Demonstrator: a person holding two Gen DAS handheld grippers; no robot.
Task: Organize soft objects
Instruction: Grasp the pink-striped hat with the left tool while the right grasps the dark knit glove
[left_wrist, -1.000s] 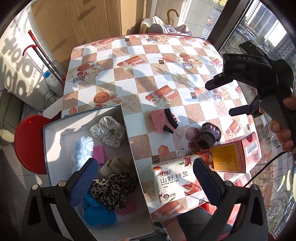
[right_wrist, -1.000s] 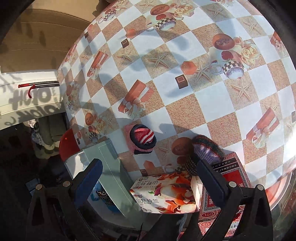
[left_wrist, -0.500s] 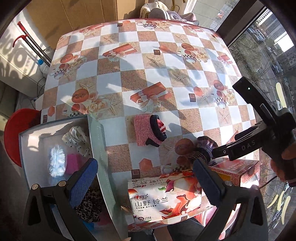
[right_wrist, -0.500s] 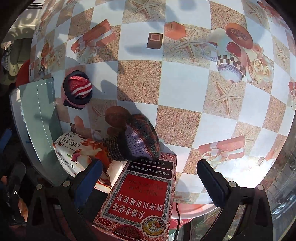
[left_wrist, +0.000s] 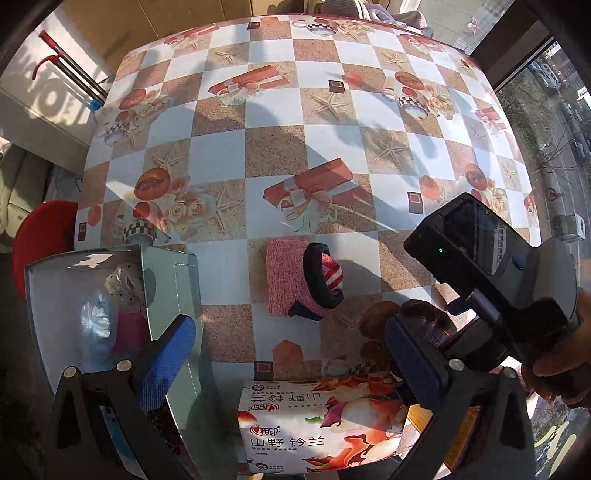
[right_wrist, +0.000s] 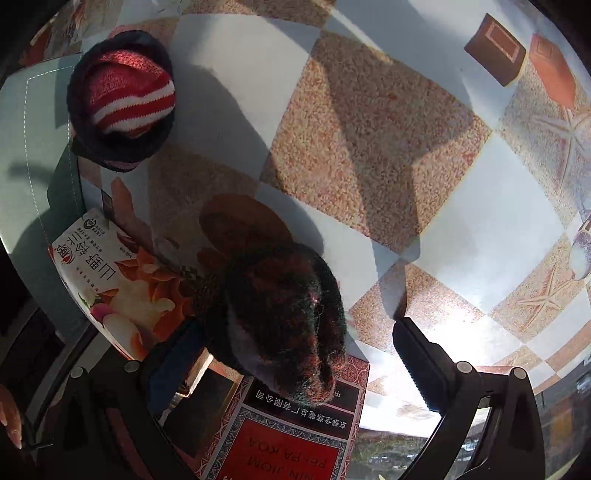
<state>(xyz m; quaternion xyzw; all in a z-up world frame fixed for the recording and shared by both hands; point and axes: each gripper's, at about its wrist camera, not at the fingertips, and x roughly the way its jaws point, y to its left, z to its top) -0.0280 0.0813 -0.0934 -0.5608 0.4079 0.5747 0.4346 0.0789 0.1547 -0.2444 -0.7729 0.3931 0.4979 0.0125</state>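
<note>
Right claw (right_wrist: 295, 354) spread wide, lowered around a dark fuzzy knitted bundle with purple and reddish stripes (right_wrist: 284, 317), pads either side, contact not clear. Bundle resting on the checkered starfish-print table (right_wrist: 369, 147), against a red printed carton (right_wrist: 288, 435) and a floral tissue pack (right_wrist: 122, 288). Farther out, a red-and-white striped knit ball in a black band (right_wrist: 125, 99) on a pink knit piece (left_wrist: 286, 280). Left claw (left_wrist: 288, 369) wide, empty, above the tissue pack beside a grey open box (left_wrist: 166, 288) holding a white fluffy item (left_wrist: 94, 319) and other soft pieces.
</note>
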